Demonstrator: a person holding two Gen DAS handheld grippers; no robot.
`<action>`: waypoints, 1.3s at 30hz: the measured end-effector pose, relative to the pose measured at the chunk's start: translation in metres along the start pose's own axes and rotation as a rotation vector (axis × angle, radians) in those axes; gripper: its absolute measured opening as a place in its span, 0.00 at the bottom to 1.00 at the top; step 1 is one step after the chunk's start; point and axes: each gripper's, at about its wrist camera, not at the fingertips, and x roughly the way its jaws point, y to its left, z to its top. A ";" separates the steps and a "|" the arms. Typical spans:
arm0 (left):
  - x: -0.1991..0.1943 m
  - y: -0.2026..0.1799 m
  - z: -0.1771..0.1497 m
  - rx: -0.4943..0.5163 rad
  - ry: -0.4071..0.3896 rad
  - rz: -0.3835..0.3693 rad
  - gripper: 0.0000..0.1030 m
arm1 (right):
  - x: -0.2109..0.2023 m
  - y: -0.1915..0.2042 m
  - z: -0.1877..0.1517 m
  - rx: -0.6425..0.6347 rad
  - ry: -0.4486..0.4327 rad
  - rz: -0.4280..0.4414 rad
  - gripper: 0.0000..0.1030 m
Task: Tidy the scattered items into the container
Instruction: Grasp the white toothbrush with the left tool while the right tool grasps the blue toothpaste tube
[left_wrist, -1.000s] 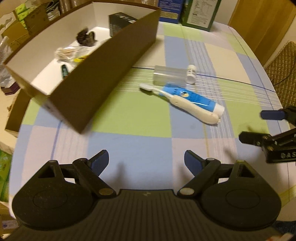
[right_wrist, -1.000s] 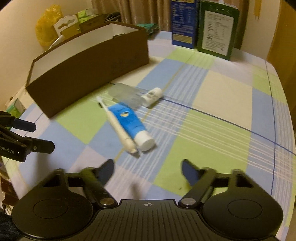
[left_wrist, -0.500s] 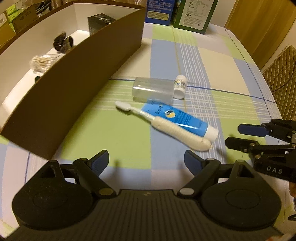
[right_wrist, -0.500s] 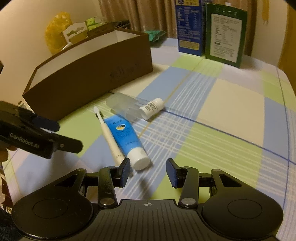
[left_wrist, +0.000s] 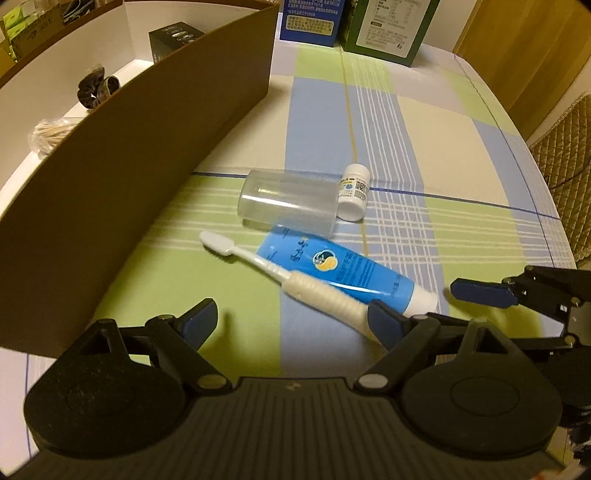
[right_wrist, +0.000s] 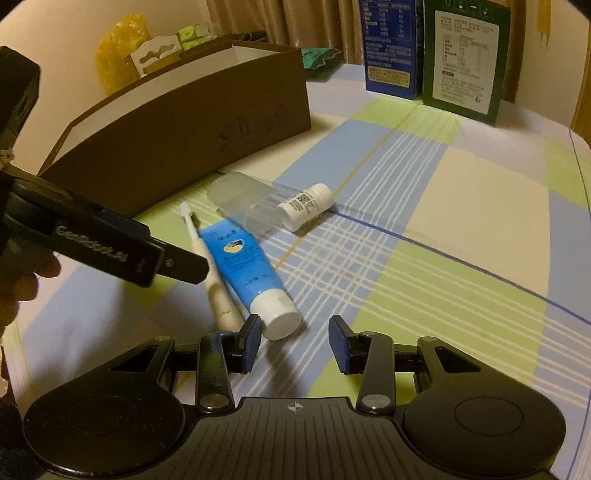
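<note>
A blue toothpaste tube (left_wrist: 343, 271) (right_wrist: 240, 262) lies on the checked cloth beside a white toothbrush (left_wrist: 295, 284) (right_wrist: 218, 291). Behind them a clear plastic cup (left_wrist: 288, 201) (right_wrist: 243, 199) lies on its side against a small white bottle (left_wrist: 352, 192) (right_wrist: 304, 206). The brown cardboard box (left_wrist: 129, 155) (right_wrist: 184, 136) stands to the left. My left gripper (left_wrist: 291, 319) is open, low over the toothbrush handle's end. My right gripper (right_wrist: 295, 334) is closing, with the tube's white cap just ahead of its left finger and the pads not touching it.
A blue carton (right_wrist: 391, 48) and a green carton (right_wrist: 465, 59) stand at the table's far edge. Inside the box are a black packet (left_wrist: 173, 40), a dark scrunchie (left_wrist: 98, 90) and cotton swabs (left_wrist: 48, 133). A quilted chair (left_wrist: 561, 155) is at the right.
Both grippers have come closer and lower to the toothpaste and toothbrush. The right gripper's jaws have narrowed a lot. The left jaws kept the same width.
</note>
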 end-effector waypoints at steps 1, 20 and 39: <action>0.002 -0.001 0.002 -0.002 0.002 0.003 0.83 | 0.000 -0.001 0.000 0.001 0.001 0.000 0.37; 0.005 0.035 -0.021 0.033 0.049 0.061 0.38 | 0.033 0.028 0.019 -0.202 0.017 0.014 0.37; -0.023 0.050 -0.065 0.074 0.064 0.073 0.27 | 0.027 0.059 -0.004 -0.198 0.128 0.019 0.29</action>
